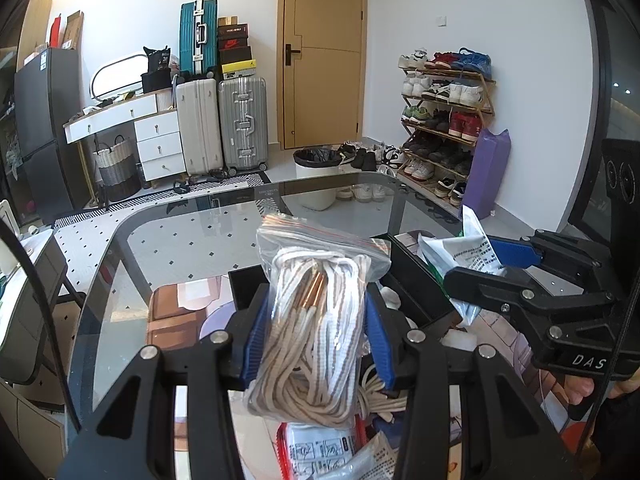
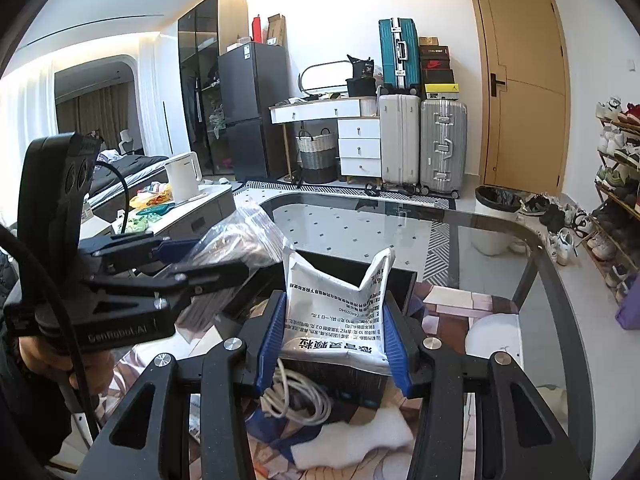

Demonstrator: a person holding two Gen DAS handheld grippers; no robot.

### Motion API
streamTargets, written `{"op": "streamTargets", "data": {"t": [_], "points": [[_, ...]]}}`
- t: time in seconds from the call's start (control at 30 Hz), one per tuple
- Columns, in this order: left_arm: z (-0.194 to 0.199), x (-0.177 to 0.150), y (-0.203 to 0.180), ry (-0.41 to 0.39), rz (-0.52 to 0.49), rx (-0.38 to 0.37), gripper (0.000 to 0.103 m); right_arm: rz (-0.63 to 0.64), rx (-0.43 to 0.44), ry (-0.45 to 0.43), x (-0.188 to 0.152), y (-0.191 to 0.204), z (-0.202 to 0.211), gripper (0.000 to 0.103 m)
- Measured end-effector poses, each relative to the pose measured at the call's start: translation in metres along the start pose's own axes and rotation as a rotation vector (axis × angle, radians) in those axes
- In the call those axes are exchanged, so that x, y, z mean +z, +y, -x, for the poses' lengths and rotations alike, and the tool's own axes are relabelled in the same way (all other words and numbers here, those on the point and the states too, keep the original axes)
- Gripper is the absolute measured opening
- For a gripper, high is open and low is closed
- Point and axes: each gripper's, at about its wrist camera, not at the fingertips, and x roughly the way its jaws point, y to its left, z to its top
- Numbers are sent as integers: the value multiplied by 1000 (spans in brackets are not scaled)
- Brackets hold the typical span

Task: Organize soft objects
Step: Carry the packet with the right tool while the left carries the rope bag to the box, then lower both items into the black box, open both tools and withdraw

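Observation:
My left gripper [image 1: 318,344] is shut on a clear zip bag of beige and white cord [image 1: 316,320], held up above the glass table [image 1: 132,260]. My right gripper [image 2: 334,346] is shut on a white printed packet [image 2: 336,312], held over a black open box [image 2: 404,284]. In the left wrist view the right gripper [image 1: 496,264] shows at the right with the packet [image 1: 460,252] in it. In the right wrist view the left gripper [image 2: 192,260] shows at the left with the zip bag [image 2: 236,240].
A loose white cable [image 2: 296,396] and white foam pieces [image 2: 360,436] lie on the picture mat below. A red-edged printed packet [image 1: 320,452] lies under my left gripper. A brown box [image 1: 172,320] sits on the left. The table's far edge curves ahead; suitcases, a shoe rack and a bin stand beyond.

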Motion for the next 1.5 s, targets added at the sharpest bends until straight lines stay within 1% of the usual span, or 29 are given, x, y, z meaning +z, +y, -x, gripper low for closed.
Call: {"op": "streamTargets", "data": {"t": [0.37,0.73,1.13,1.17,1.2,1.27,1.33,1.37,1.4,1.47,1.5], "points": [[-23,1,4,10,36,6,44,-7,1,25,7,-11,-29,46],[-46,5,5,32,39,2,44,-13,21,59,6,-19,-62,46],[-59,7,3,45,36,-1,43,-18,2,83,2,-25,-79,47],[-59,6,3,47,30,0,43,-18,-2,86,2,-26,-80,48],[-58,5,2,50,24,-1,43,-20,-6,84,2,-25,-79,52],[-56,4,2,58,23,-4,44,-24,-10,78,2,-26,-77,55],[-53,2,3,61,22,-8,45,-26,-12,74,1,-28,-74,60],[-52,2,2,63,19,-8,49,-28,-16,72,0,-29,-72,68],[-50,2,1,64,14,-6,61,-30,-18,69,-1,-30,-69,71],[-45,2,-1,61,3,2,72,-27,-20,65,-2,-31,-63,78],[-42,1,-2,61,1,2,80,-25,-26,62,-3,-32,-59,84]]}}
